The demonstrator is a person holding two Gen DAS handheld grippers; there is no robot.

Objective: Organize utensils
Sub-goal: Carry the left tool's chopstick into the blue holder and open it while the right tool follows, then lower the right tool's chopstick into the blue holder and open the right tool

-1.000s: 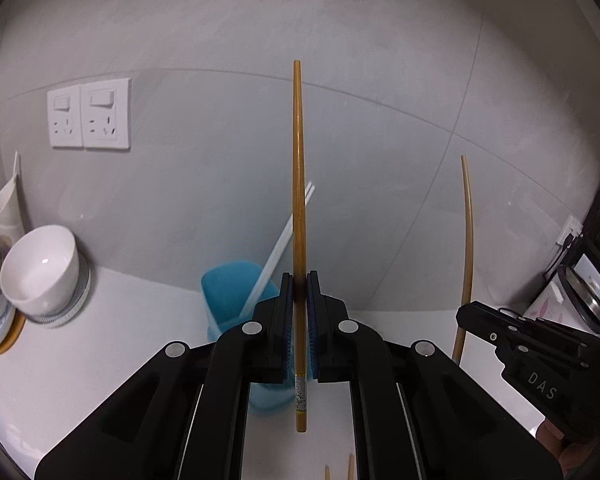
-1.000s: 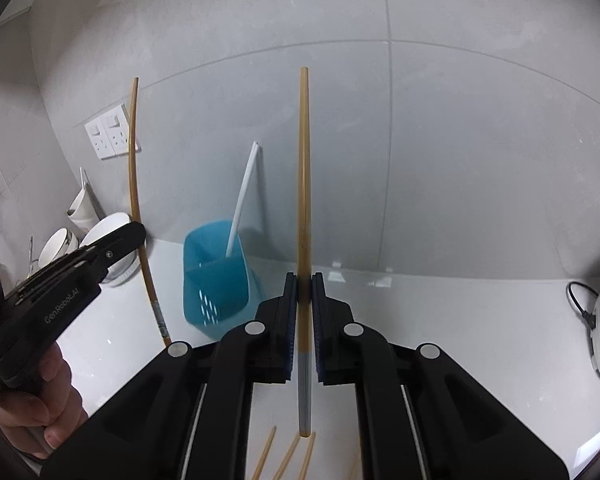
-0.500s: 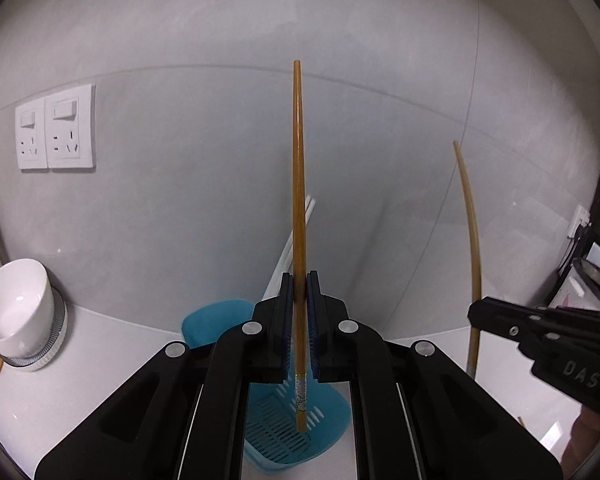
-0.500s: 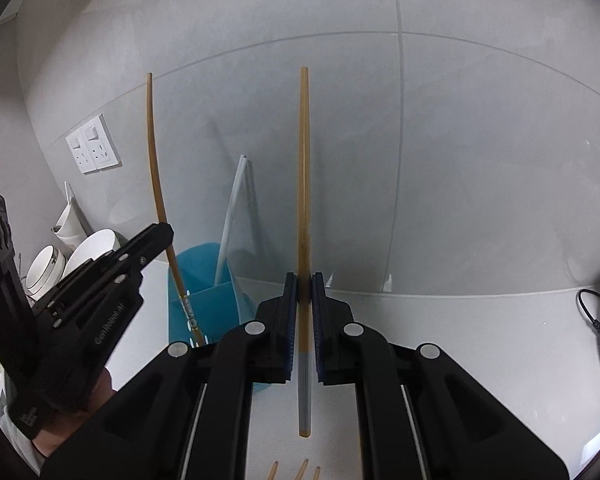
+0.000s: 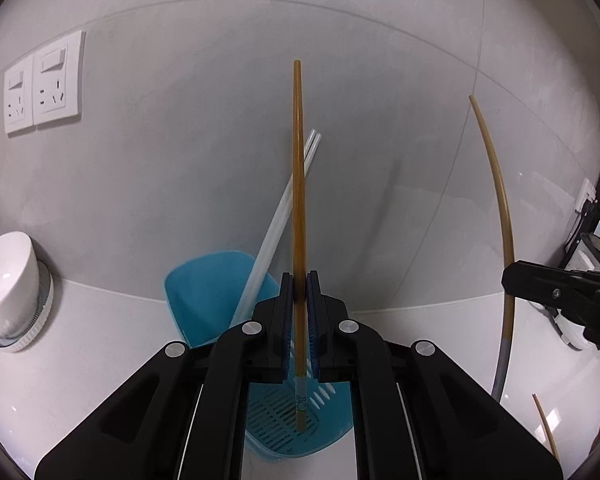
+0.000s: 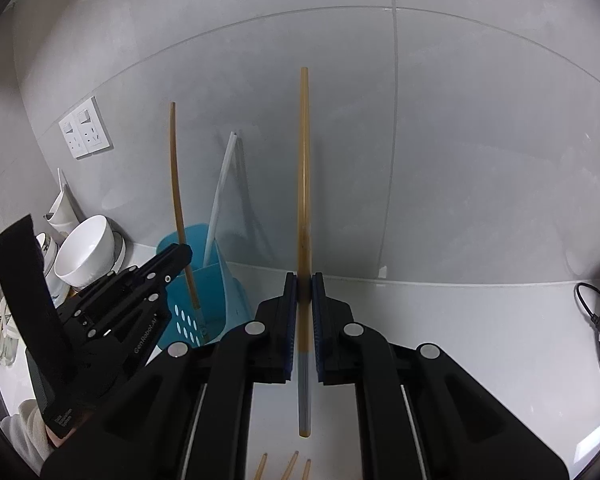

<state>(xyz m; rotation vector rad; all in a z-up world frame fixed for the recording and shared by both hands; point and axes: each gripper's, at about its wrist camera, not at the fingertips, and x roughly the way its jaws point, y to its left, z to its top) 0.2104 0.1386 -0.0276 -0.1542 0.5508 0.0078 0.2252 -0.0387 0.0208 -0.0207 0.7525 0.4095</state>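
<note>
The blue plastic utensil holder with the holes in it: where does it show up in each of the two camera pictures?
Left wrist view: the blue plastic utensil holder sits bottom centre, partly behind the left gripper, whose brown chopstick dips into it.
Right wrist view: it stands left of centre, against the wall.
Shared landmark: the white wall sockets, upper left of the holder in both views.

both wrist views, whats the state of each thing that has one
left gripper: shut on left chopstick, upright, tip inside the blue holder
right gripper: shut on right chopstick, upright, above the counter
white chopsticks: leaning in the holder
white bowl: tilted
</note>
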